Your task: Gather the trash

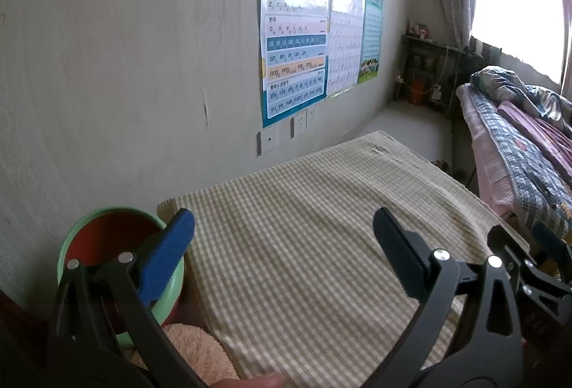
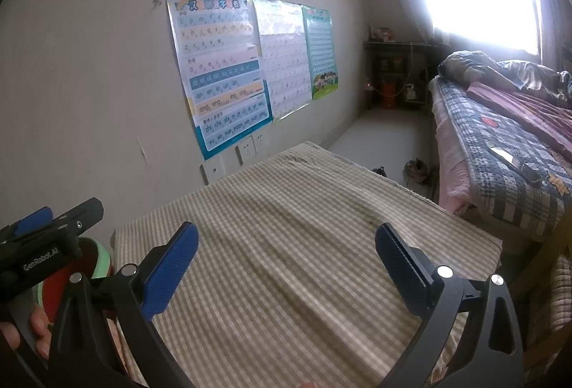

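My left gripper [image 1: 284, 230] is open and empty above a table covered with a beige checked cloth [image 1: 304, 227]. A green bin with a red inside [image 1: 107, 238] stands at the table's left edge, behind the left finger [image 1: 168, 255]. My right gripper [image 2: 286, 245] is open and empty over the same cloth [image 2: 286, 227]. The left gripper's body [image 2: 46, 238] shows at the left in the right wrist view, over the bin [image 2: 100, 263]. No trash shows on the cloth.
A wall with posters [image 1: 296, 41] stands behind the table. A bed with a plaid quilt [image 2: 500, 145] lies to the right, with a phone [image 2: 507, 159] on it. A dark shelf [image 1: 425, 70] stands by the window. Shoes [image 2: 414, 170] lie on the floor.
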A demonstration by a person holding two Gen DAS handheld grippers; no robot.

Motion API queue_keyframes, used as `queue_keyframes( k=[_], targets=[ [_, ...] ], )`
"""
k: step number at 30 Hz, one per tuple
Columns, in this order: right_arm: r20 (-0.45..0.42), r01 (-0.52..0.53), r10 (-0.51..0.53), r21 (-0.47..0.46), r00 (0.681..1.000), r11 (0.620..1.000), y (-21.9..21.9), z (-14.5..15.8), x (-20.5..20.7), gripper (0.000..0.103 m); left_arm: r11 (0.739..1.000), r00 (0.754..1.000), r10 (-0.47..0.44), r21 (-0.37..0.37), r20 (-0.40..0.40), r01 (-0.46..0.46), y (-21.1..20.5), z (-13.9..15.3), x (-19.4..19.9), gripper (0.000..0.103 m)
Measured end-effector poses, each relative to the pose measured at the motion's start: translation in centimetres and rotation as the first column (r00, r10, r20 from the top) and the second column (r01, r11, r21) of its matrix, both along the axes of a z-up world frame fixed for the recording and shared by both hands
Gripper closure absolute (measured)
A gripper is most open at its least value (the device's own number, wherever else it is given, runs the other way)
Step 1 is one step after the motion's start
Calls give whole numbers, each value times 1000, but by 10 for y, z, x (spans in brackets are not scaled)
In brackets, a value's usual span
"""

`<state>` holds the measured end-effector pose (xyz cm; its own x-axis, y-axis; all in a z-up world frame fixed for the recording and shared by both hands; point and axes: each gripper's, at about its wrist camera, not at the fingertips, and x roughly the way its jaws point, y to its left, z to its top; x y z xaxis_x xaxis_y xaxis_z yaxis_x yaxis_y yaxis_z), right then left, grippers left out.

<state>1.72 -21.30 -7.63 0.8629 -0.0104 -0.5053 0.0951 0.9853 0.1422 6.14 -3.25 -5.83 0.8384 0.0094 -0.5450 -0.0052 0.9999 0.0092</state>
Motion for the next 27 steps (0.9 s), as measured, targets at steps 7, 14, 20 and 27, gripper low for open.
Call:
queue_keyframes(
  k=[7,14,20,27],
  targets=[
    [-7,-4,4,-4,1000,1000,1,-2,1,7,1000,1000,6,-5,-8,-6,2,-2,1,5],
    [-19,-7,7,-6,1000,1000,1,-2,2,7,1000,1000,11,10,-16,-11,3,-1,3,5],
    [-15,-20,20,-19,1000,1000,6,3,-1,7,998,999,46,33,-19,-45,9,8,-1,5],
    [-17,-27,27,-23,999,999,9,4,-1,7,996,997,76,35,0,-76,18,16,-6,5]
  ],
)
